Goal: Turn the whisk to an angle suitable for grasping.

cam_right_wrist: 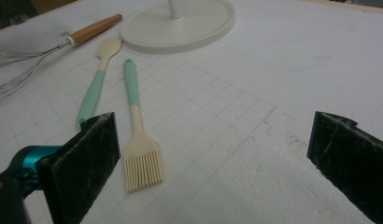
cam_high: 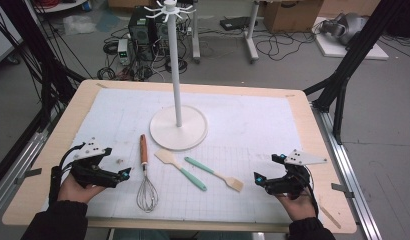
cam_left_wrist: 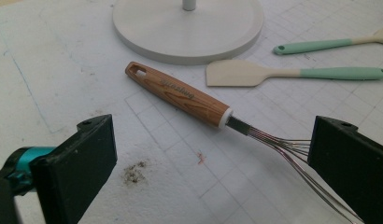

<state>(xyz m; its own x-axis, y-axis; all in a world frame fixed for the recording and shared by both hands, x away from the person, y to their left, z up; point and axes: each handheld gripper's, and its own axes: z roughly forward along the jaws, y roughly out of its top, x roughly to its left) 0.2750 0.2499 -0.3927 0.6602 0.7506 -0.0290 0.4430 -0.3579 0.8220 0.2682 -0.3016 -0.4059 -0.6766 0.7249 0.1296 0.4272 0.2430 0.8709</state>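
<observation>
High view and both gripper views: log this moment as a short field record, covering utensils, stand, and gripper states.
surface: white gridded mat on a wooden table
stand: white hook stand, nothing hanging on it
whisk: wooden-handled whisk, flat on the mat
spatula: mint-handled spatula, flat
brush: mint-handled brush, flat
left gripper: open, empty, beside the whisk
right gripper: open, empty, beside the brush

A white stand [cam_high: 192, 136] with a round base and a tall pole stood upright on a white grid mat [cam_high: 253, 125], nearer the far edge of the tabletop [cam_high: 67, 131]. A mint-handled spatula [cam_high: 180, 169] lay flat toward the near edge. A dark smudge [cam_left_wrist: 133, 172] marked the mat. Cables [cam_high: 273, 47] and a cardboard box [cam_high: 293, 15] lay on the floor beyond.
</observation>
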